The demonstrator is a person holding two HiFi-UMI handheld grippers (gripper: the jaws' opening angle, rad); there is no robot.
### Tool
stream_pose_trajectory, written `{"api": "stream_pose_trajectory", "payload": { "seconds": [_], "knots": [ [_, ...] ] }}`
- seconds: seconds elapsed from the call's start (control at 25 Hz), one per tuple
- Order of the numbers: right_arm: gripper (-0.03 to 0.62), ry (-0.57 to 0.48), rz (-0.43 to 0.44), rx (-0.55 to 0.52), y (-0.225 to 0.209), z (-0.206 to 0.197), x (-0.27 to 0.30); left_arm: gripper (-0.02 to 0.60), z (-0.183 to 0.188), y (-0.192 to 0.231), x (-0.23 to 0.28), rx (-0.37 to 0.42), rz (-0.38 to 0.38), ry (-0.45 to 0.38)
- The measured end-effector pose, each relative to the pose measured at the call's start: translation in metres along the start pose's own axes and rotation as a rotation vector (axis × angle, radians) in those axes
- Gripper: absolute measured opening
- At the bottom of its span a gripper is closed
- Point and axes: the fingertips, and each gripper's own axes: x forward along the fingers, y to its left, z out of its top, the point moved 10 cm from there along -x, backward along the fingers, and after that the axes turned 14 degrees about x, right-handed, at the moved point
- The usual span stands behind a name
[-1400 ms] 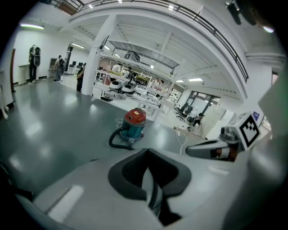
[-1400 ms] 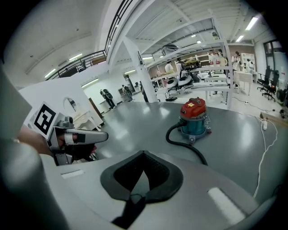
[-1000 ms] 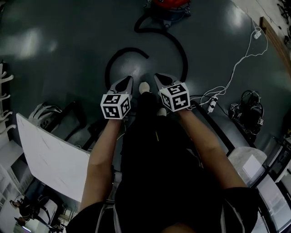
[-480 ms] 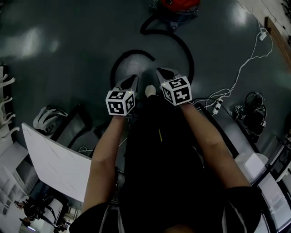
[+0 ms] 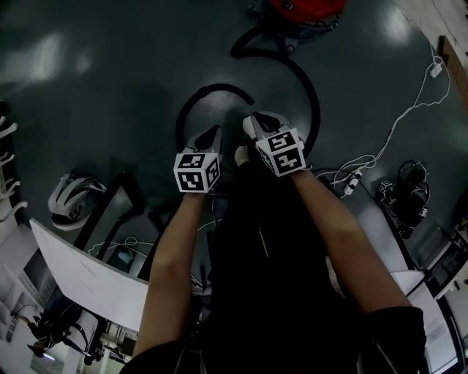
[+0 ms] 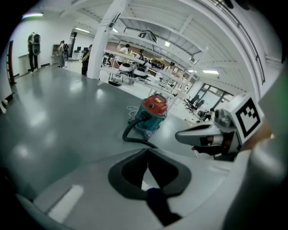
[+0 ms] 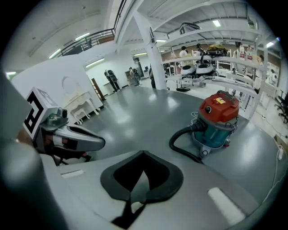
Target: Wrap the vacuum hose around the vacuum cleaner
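Head view: left gripper (image 5: 210, 136) and right gripper (image 5: 254, 123) side by side, both with jaws pressed together on nothing. Just ahead on the grey floor (image 5: 110, 88), black ribbed vacuum hose (image 5: 313, 95) curling from red-lidded teal vacuum cleaner (image 5: 303, 11) into a loop. Free end apparently nearest the right gripper.

I'm looking into a big open robotics lab or workshop hall. A glossy grey floor (image 6: 54, 112) spreads under white roof beams (image 6: 180, 27) and strip lights (image 6: 211, 71), past a white pillar (image 6: 105, 36). In the left gripper view, worktops (image 6: 118, 77) with machines stand at twelve o'clock and people (image 6: 85, 60) at eleven. A railed gallery (image 7: 90, 40) hangs above. In the head view, white cable (image 5: 358, 162) and a power strip (image 5: 349, 184) lie at three o'clock.
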Motion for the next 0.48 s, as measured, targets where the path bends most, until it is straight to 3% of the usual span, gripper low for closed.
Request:
{"api": "stream_pose_trajectory", "payload": {
  "seconds": [0.48],
  "knots": [
    [-0.003, 0.081, -0.003, -0.005, -0.062, -0.031, 0.128, 0.009, -0.043, 0.048, 0.121, -0.039, 0.059, 0.034]
  ]
}}
